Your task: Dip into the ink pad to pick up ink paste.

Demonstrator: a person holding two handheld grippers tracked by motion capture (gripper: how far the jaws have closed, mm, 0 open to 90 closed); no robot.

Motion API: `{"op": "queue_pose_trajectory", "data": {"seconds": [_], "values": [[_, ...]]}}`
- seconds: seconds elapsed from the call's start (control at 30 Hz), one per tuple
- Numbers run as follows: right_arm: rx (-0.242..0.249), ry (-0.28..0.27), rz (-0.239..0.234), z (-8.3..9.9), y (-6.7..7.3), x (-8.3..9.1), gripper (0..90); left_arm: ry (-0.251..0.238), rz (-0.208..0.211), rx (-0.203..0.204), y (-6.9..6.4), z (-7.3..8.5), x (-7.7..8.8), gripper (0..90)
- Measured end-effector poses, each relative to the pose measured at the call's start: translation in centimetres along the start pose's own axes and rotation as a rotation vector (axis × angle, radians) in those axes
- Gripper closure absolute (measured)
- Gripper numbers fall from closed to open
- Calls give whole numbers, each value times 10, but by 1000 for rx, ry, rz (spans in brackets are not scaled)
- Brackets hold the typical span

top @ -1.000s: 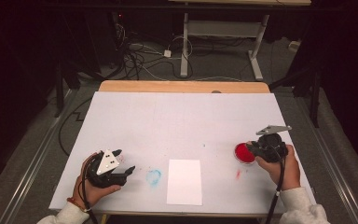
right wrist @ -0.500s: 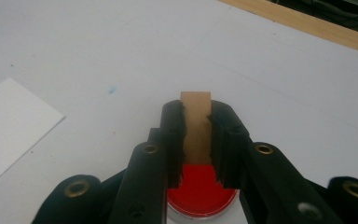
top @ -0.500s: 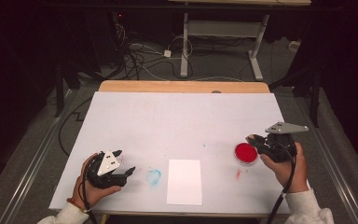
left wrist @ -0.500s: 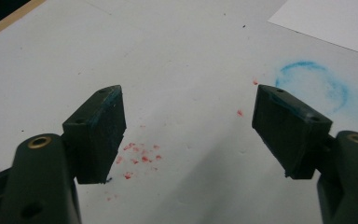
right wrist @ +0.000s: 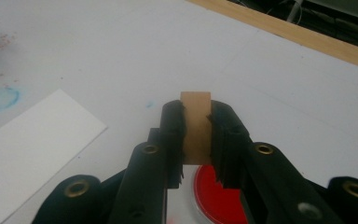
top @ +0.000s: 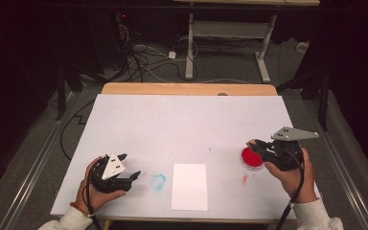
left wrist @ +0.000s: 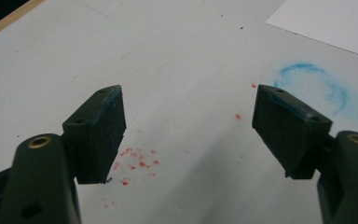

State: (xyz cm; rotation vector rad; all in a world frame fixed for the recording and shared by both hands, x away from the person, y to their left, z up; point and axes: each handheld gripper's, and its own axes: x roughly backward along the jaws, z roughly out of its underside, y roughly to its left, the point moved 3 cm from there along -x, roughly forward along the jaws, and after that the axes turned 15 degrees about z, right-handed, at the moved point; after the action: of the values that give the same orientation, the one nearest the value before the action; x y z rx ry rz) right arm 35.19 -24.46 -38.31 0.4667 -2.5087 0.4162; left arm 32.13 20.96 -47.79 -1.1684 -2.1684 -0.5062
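1. Our right gripper (right wrist: 196, 135), low in the right gripper view, is clamped on a small tan block (right wrist: 196, 122), apparently a stamp, held upright between the two pads.
2. Directly under it, at the bottom edge of that view, sits the red ink pad (right wrist: 212, 196); in the high view the pad (top: 251, 157) lies at right of centre, just left of the right gripper (top: 258, 146). We judge the stamp is being inked, hence the hold straight above the dish.
3. The paper (top: 189, 186) lies at bottom centre of the high view, well apart from the pad, likely the spot for the print.
4. Our left gripper (left wrist: 189, 130) rests at lower left in the high view (top: 133, 176), jaws spread wide and holding nothing, parked clear of the work.
5. A blue ring stain (left wrist: 313, 86) marks the table (top: 187, 120) at upper right of the left gripper view, with red specks (left wrist: 137, 163) near the left jaw.
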Motion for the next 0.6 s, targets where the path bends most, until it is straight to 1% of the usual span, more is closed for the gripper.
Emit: {"op": "queue_pose_trajectory", "data": {"seconds": [0.07,0.1,0.13,0.17,0.2,0.27,0.3,0.33,0.4,0.6], "values": [[14,-10,-12,-2,4,1,762,1,0,0,0,0,0,249],[16,-11,-19,-3,7,1,762,-1,-5,-12,1,0,0,249],[22,-10,-27,-3,9,1,762,1,-1,-2,0,0,0,249],[28,-8,-33,-3,12,1,762,0,0,-2,0,0,0,249],[35,-9,-35,-4,14,1,762,-2,-3,-14,0,-1,0,249],[39,-5,-48,-4,17,0,762,-1,-3,-18,0,-1,0,249],[47,-4,-54,-4,20,-2,762,2,0,-6,-1,0,0,249],[49,-1,-53,-4,22,-2,762,2,1,-6,-1,0,0,249],[58,0,-68,-5,26,-4,762,3,-1,-5,-1,0,0,249],[84,6,-91,-6,39,-6,762,6,-2,-4,-1,1,0,249]]}}
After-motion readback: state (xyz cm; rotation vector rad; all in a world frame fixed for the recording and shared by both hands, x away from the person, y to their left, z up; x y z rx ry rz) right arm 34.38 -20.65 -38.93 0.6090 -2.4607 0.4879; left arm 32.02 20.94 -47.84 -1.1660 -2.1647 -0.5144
